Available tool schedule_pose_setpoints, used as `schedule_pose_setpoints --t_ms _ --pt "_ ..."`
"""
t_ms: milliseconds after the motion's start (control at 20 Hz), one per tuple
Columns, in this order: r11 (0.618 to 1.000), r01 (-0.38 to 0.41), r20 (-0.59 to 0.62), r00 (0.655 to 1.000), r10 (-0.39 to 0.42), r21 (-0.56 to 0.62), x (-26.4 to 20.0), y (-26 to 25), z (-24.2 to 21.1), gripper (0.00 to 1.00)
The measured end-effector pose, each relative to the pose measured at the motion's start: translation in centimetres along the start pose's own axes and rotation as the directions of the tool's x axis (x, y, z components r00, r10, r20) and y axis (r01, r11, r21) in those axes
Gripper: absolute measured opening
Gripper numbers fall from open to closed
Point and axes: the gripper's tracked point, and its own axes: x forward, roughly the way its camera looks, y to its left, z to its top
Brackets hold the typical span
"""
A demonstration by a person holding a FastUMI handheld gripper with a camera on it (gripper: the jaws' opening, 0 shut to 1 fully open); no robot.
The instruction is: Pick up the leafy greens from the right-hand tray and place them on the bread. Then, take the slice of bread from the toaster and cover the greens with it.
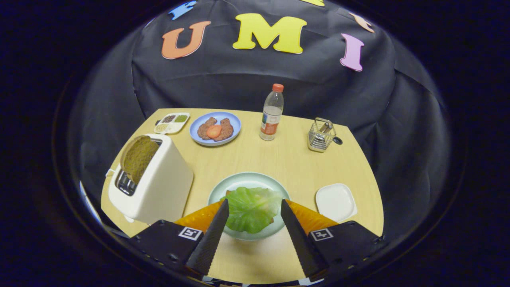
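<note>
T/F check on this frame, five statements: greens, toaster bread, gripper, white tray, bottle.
1. The leafy greens lie on the green plate. True.
2. The bread slice is already out of the toaster. False: it stands in the toaster's slot.
3. The gripper is shut on the greens. False: its fingers are spread apart, one on either side of the greens, holding nothing.
4. The white tray beside the green plate holds nothing. True.
5. The bottle lies on its side. False: it stands upright with its cap on.
</note>
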Motion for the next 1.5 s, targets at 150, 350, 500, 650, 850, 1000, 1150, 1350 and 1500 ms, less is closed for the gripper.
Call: schedule_pose_setpoints --t_ms 150,350,500,650,850,1000,1150,1350,1500 --pt "0.999 -0.023 0.025 0.999 0.022 0.03 -1.2 3.1 1.1 0.92" --pt "0.997 -0.061 0.047 0.997 0.058 0.049 -3.2 7.3 2.9 0.97" --pt "0.996 -0.078 0.072 0.995 0.075 0.04 -4.2 10.3 4.6 0.97" --pt "0.995 -0.088 0.074 0.994 0.084 0.046 -4.1 13.1 5.3 0.97" --pt "0.99 -0.129 0.051 0.991 0.126 0.054 -3.5 17.2 5.1 0.96" --pt "0.991 -0.132 0.034 0.991 0.131 0.035 -2.6 19.2 5.2 0.96" --pt "0.993 -0.115 0.014 0.993 0.114 0.025 -1.2 20.4 5.4 0.96" --pt "0.997 -0.072 -0.015 0.997 0.072 0.015 0.5 20.9 5.5 0.8" --pt "0.999 -0.052 -0.054 0.997 0.052 0.005 1.9 21.2 5.2 0.63"
